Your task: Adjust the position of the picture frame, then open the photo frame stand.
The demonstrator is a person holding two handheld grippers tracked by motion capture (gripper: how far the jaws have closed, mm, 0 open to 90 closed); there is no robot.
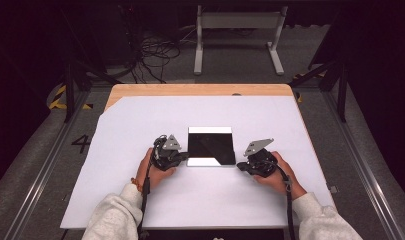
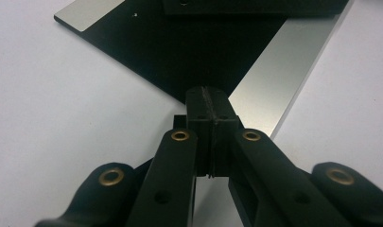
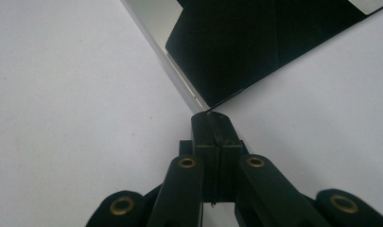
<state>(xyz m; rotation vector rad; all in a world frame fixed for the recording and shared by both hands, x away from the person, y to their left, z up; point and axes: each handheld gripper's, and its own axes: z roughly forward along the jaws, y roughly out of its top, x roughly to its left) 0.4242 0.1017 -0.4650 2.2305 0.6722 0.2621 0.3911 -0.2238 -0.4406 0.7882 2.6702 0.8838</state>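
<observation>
Left claw (image 1: 182, 159) shut tight, nothing between the pads, tip down at the near left corner of the black plate (image 1: 211, 145). Right claw (image 1: 241, 166) shut tight too, holding nothing, tip right at the near right corner. Likely set there to pinch or nudge both corners at once and keep the plate straight. Underneath, a big white sheet (image 1: 140, 125) on the wooden table (image 1: 190, 89). Plate flat in the middle of the sheet, near square, silver strips along the far and near edges, so long way runs side to side.
</observation>
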